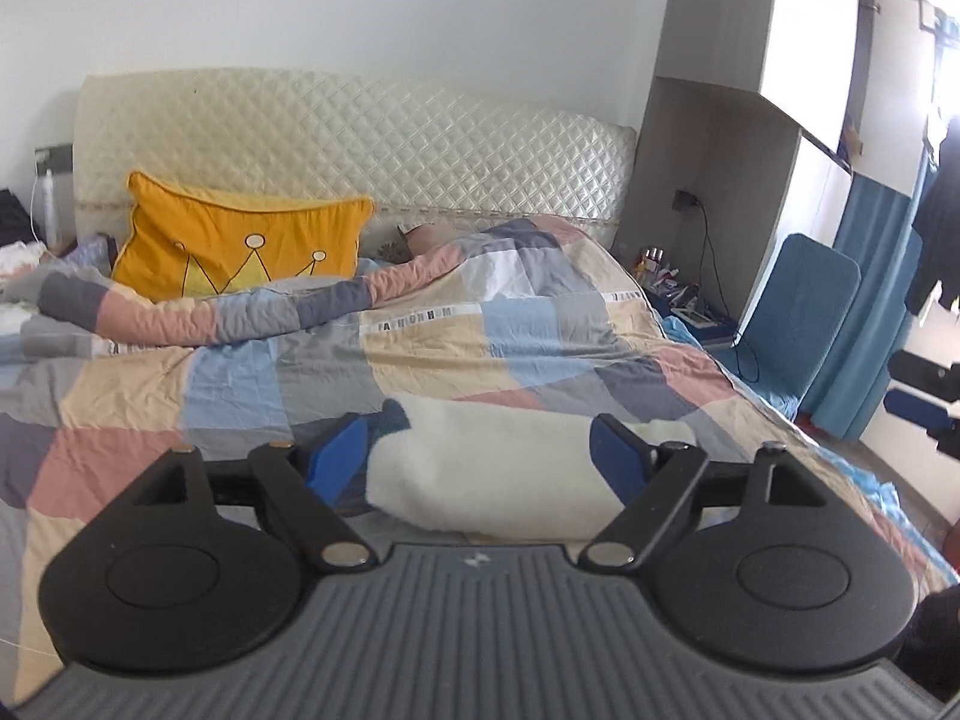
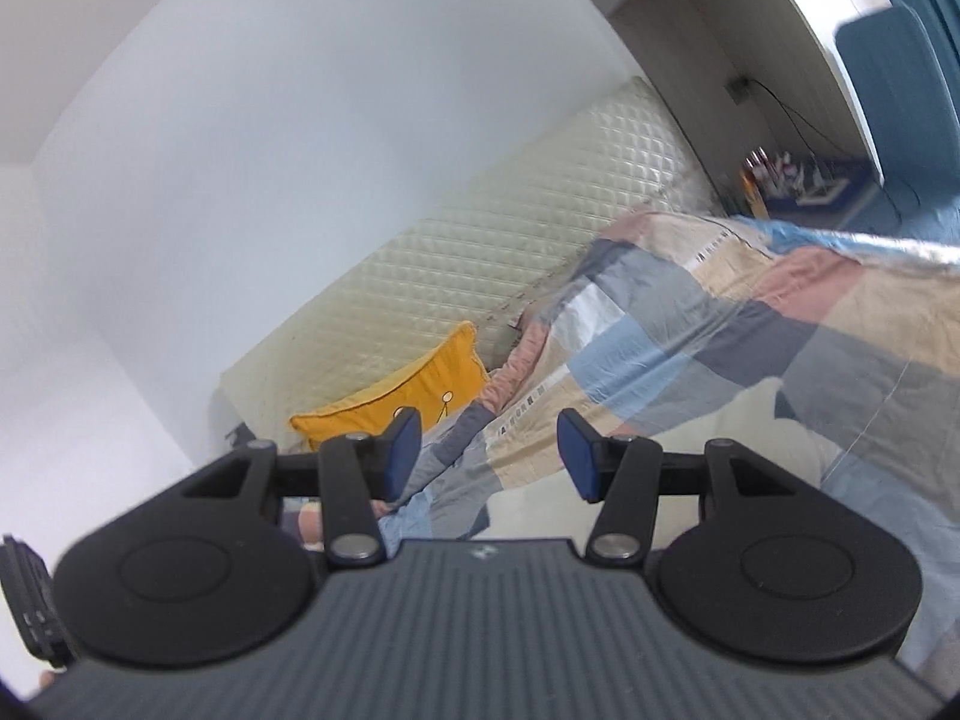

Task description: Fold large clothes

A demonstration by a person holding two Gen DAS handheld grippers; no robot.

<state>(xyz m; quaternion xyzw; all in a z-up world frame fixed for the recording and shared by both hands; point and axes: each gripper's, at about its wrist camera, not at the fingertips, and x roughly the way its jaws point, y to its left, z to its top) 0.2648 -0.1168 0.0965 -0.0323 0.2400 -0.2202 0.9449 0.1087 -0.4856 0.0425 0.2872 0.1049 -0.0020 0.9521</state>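
A white fluffy garment [image 1: 504, 468], folded into a thick bundle, lies on the patchwork duvet [image 1: 228, 384] near the bed's front edge. My left gripper [image 1: 479, 456] hovers above it with its blue pads [image 1: 339, 456] spread wide. The bundle shows between the fingers but the pads do not press on it. In the right wrist view the picture is tilted. My right gripper [image 2: 489, 457] hangs over the bed with a clear gap between its pads and nothing in it. The white garment [image 2: 744, 438] lies beyond its right finger.
A yellow crown pillow [image 1: 240, 246] leans on the cream quilted headboard [image 1: 360, 144]. Right of the bed stand a cluttered bedside table [image 1: 678, 294], a blue chair [image 1: 804, 312] and tall shelving [image 1: 720, 60]. Dark clothes [image 1: 942, 228] hang at the far right.
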